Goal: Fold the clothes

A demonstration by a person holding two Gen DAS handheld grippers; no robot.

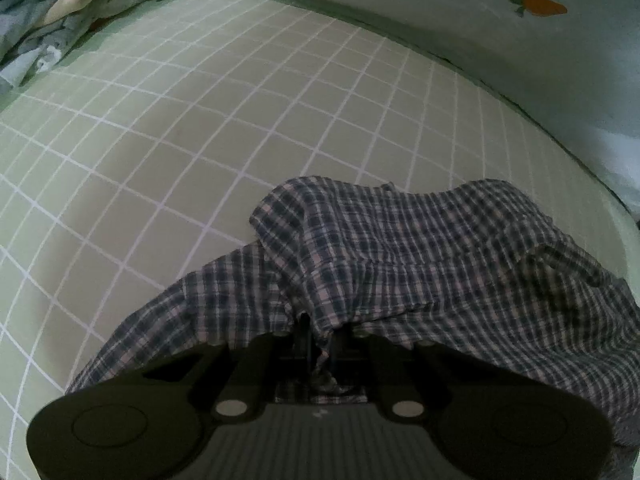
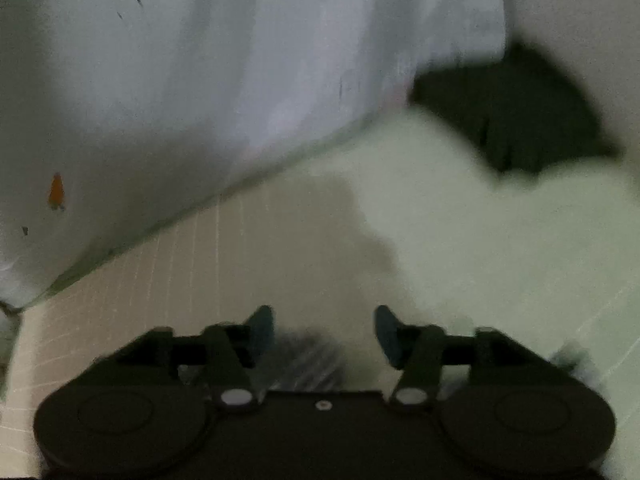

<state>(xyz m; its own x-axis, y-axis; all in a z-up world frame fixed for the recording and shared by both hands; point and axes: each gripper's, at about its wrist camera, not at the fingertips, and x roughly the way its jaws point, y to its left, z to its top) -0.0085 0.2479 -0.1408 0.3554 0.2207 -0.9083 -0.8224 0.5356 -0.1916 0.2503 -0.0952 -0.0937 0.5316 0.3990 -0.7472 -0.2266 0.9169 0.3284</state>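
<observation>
Plaid shirt (image 1: 420,264) lies bunched on green grid bedsheet (image 1: 200,140), near the wall w/ carrot print (image 1: 538,5). Left gripper (image 1: 320,344) fingers pinched shut on a fabric edge, prob. anchoring it so the other side can be folded over. Right gripper (image 2: 324,332) fingers apart, nothing between; blurred plaid just below them. Left view shows the whole garment & the grip; right view shows only bare sheet, wall, dark cloth (image 2: 516,116) further off.

Left black two-finger gripper (image 1: 316,336) angled downward, jaws nearly closed on cloth; right black two-finger gripper (image 2: 324,334) jaws apart, empty.
</observation>
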